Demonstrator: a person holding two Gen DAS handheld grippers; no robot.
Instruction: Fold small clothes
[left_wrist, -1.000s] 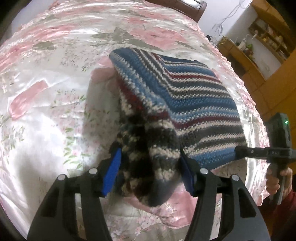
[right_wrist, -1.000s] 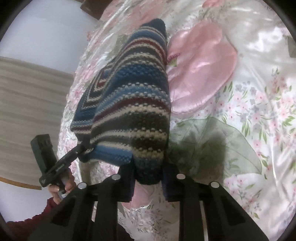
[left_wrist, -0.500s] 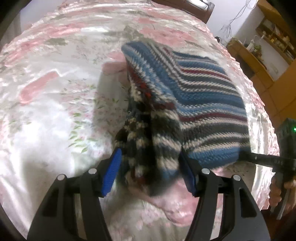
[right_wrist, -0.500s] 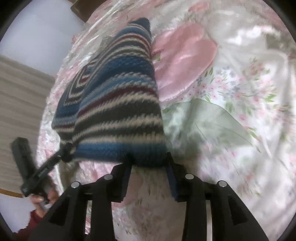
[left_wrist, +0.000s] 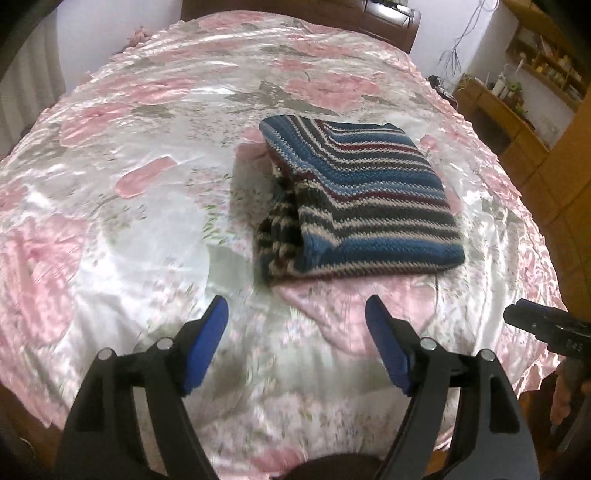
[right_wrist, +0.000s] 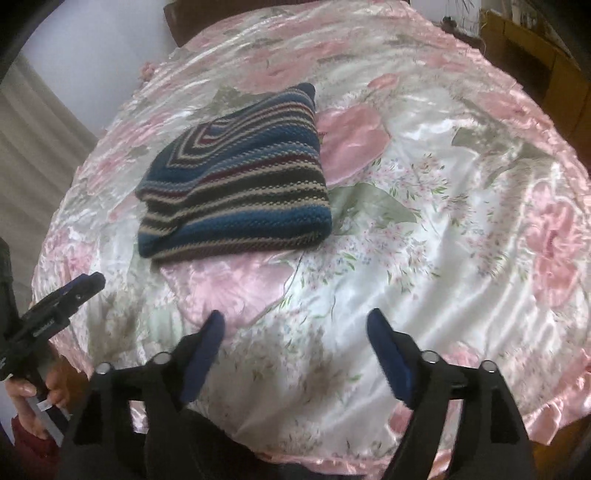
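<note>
Satin, slick and glossy, covers the bed (left_wrist: 147, 229) under the folded striped knit garment (left_wrist: 369, 206), which lies as a thick rectangular bundle toward the far middle of the floral cover. Both grippers are clear of it on the near side: the left gripper (left_wrist: 296, 347) has its blue pads spread wide with nothing between them, and the right gripper (right_wrist: 295, 350) is likewise spread and empty.

The fold looks finished, so the risks are small but real. At the bundle's left edge the inner layers bulge out loosely, and I judge that bulky knit could spring open there. A careless nudge might also slide the whole bundle across the slippery satin, or a pad could snag a yarn loop and drag a layer out.
</note>
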